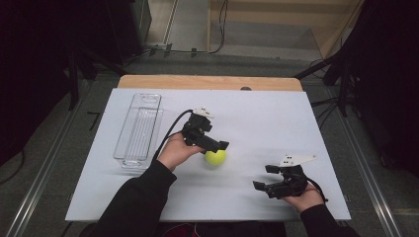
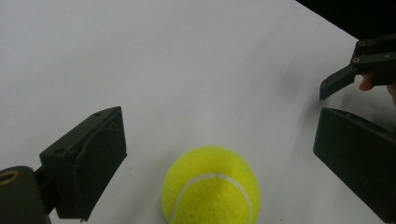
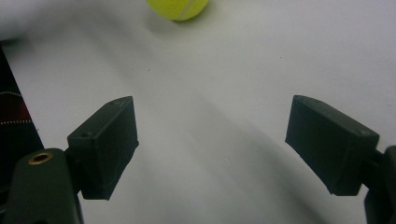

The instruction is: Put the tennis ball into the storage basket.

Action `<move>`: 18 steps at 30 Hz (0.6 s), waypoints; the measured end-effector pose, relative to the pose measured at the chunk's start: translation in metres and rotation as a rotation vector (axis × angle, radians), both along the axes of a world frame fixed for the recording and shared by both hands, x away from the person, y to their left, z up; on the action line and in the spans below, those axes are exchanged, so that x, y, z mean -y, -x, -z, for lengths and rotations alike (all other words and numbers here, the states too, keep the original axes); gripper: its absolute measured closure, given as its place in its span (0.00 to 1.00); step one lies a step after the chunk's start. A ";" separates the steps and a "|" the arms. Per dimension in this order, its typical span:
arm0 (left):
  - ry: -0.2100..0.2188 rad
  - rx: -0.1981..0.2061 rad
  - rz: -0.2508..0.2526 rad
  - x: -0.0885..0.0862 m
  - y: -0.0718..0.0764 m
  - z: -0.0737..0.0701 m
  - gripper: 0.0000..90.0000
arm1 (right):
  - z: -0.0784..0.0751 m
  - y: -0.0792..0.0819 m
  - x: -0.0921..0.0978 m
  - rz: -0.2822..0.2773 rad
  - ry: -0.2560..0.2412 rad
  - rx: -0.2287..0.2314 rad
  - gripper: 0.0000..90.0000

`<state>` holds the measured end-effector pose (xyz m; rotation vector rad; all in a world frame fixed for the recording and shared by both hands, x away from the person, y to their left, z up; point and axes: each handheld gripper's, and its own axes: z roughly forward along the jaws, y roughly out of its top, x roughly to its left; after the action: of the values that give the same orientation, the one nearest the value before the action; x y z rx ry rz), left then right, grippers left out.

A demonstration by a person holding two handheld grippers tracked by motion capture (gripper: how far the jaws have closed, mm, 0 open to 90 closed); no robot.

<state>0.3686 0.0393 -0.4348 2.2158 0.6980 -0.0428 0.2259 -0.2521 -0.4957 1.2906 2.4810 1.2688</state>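
Observation:
A yellow tennis ball (image 1: 215, 157) lies on the white table sheet (image 1: 257, 118), near its middle. My left gripper (image 1: 217, 148) hovers right over the ball, open. In the left gripper view the ball (image 2: 211, 186) sits low between the two wide-apart jaws of the left gripper (image 2: 219, 126), touching neither. My right gripper (image 1: 263, 177) rests open near the front right of the sheet, pointing left. In the right gripper view the right gripper (image 3: 210, 112) holds nothing, and the ball (image 3: 178, 8) lies far ahead at the top edge.
A clear, empty plastic bin (image 1: 138, 129) stands lengthwise at the sheet's left side. A wooden table edge (image 1: 207, 81) shows behind the sheet. One jaw of the right gripper (image 2: 364, 65) appears at the upper right of the left gripper view.

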 end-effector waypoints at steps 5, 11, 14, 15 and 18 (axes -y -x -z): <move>-0.012 0.011 -0.001 0.000 0.000 0.001 0.03 | 0.000 0.000 -0.001 0.000 0.000 -0.002 0.17; -0.003 0.011 0.000 0.001 0.001 0.002 0.03 | 0.000 0.000 0.000 0.001 0.002 -0.001 0.17; -0.008 0.008 0.003 0.002 0.002 0.004 0.03 | 0.000 0.000 0.000 0.001 0.001 0.000 0.17; -0.006 0.011 0.003 0.003 0.003 0.005 0.03 | 0.000 0.001 0.000 0.001 0.001 0.001 0.17; 0.009 0.011 0.014 0.003 0.003 0.006 0.03 | 0.000 0.001 0.000 0.000 0.001 0.001 0.17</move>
<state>0.3658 0.0367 -0.4405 2.2105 0.6746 -0.0406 0.2252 -0.2520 -0.4953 1.2895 2.4813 1.2677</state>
